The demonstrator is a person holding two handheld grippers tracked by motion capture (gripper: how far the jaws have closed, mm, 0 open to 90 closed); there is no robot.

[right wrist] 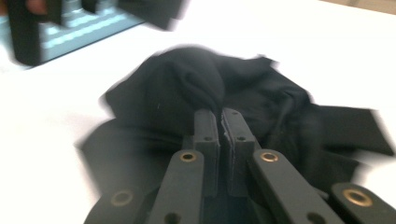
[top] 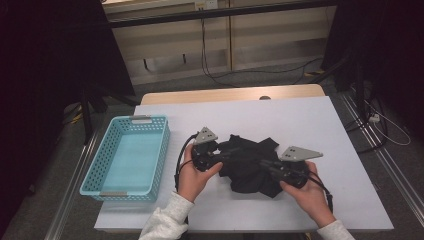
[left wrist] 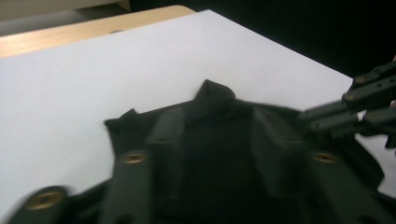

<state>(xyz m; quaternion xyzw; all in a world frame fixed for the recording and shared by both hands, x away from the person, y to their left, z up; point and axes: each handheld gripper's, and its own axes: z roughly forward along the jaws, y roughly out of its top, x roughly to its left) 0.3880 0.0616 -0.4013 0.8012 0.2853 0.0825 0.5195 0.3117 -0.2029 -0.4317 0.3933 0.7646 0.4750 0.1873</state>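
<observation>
The white bench (top: 310, 130) carries a turquoise basket (top: 131, 155) at my left, well apart from the work. The crumpled black cloth (top: 250, 160) lies mid-bench, nothing obstructing it. My right tool (right wrist: 219, 116) is closed, pinching a cloth fold. My left tool (left wrist: 219, 135) stands partly open over the cloth.

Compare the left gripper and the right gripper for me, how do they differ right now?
The left gripper has its jaws spread apart over the black cloth, pads not pressing on it; the right gripper has its jaws together, pinching a fold of that cloth. In the high view the left gripper is at the cloth's left edge, the right gripper at its lower right. Both are black, hand-held, with a grey plate on top.
</observation>
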